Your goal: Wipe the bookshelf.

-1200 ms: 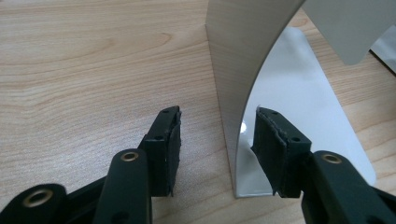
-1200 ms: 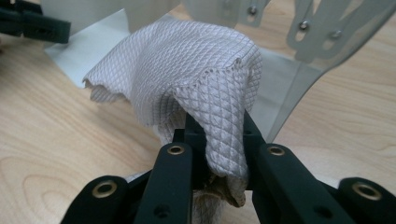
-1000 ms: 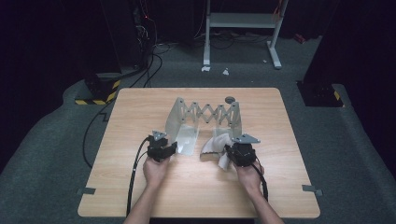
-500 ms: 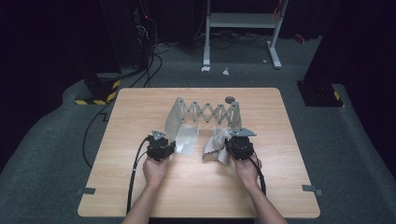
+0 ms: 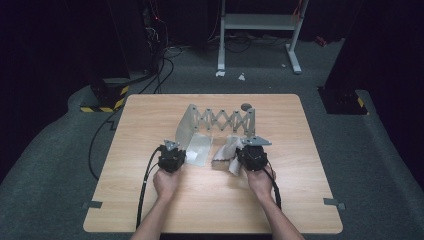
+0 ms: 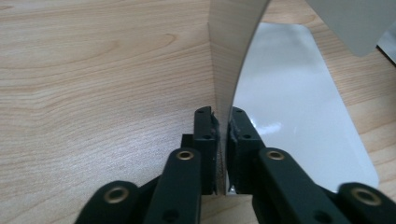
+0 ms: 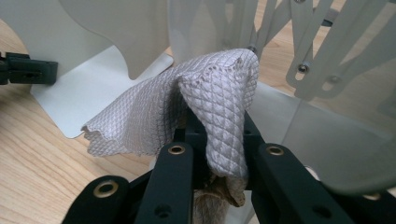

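Gripping with both tools at once, I have the left gripper (image 5: 172, 157) clenched on the near edge of the grey expanding bookend (image 5: 220, 122), its fingers (image 6: 205, 135) pinched on either side of the upright end plate (image 6: 231, 51), which rises straight up toward twelve o'clock in the left gripper view. That plate's flat foot (image 6: 299, 112) lies on the wooden counter (image 5: 150, 125) at about two o'clock from the fingers. From the high view, the bookend sits near the middle of the counter, its scissor lattice (image 5: 225, 119) running from nine to three o'clock between the two end plates, and a small dark round object (image 5: 246, 106) lies just beyond its far right corner. My right gripper (image 5: 250, 155) is closed on a pale quilted cloth (image 7: 205, 107); the cloth drapes over the fingers and spills toward nine o'clock in the right gripper view, hanging in front of the lattice and over the right end plate's foot. In that same view, the left gripper's black tip shows at the far nine o'clock edge. Both of my hands rest behind the tools, toward six o'clock on the counter.
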The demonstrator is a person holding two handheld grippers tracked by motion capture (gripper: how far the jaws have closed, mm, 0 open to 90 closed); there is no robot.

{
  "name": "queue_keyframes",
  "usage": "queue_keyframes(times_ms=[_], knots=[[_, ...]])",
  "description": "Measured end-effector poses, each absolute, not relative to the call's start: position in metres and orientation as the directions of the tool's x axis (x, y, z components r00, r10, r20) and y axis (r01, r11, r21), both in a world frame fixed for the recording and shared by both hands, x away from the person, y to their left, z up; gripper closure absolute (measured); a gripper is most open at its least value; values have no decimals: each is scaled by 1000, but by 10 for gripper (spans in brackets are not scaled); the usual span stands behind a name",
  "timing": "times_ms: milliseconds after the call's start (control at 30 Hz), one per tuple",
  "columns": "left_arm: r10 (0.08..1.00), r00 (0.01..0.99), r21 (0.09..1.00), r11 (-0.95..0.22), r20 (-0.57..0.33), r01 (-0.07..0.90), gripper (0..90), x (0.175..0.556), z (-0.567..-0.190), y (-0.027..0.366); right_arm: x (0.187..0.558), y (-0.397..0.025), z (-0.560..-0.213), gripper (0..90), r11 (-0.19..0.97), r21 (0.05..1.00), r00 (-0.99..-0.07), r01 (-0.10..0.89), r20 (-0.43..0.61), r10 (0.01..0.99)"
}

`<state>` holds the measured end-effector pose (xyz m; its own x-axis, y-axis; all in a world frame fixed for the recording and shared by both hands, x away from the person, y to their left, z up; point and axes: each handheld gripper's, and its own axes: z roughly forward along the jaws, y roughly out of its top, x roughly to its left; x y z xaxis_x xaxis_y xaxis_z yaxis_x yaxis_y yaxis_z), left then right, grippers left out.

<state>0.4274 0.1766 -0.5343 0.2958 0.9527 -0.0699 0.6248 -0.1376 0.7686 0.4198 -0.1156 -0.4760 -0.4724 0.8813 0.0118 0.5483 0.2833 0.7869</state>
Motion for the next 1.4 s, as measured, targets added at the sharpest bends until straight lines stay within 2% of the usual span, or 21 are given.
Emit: queue_keyframes(times_ms=[167, 833, 1400], knots=[[950, 302, 767, -138, -76, 626, 882, 427, -534, 177, 419, -114, -475, 815, 279, 794, -478, 540, 16, 878], [958, 287, 773, -175, -9, 610, 877, 412, -534, 175, 425, -118, -474, 815, 262, 793, -467, 550, 31, 884], [960, 280, 773, -163, -20, 614, 877, 412, -534, 175, 421, -113, -444, 816, 257, 837, -476, 483, 5, 880]])
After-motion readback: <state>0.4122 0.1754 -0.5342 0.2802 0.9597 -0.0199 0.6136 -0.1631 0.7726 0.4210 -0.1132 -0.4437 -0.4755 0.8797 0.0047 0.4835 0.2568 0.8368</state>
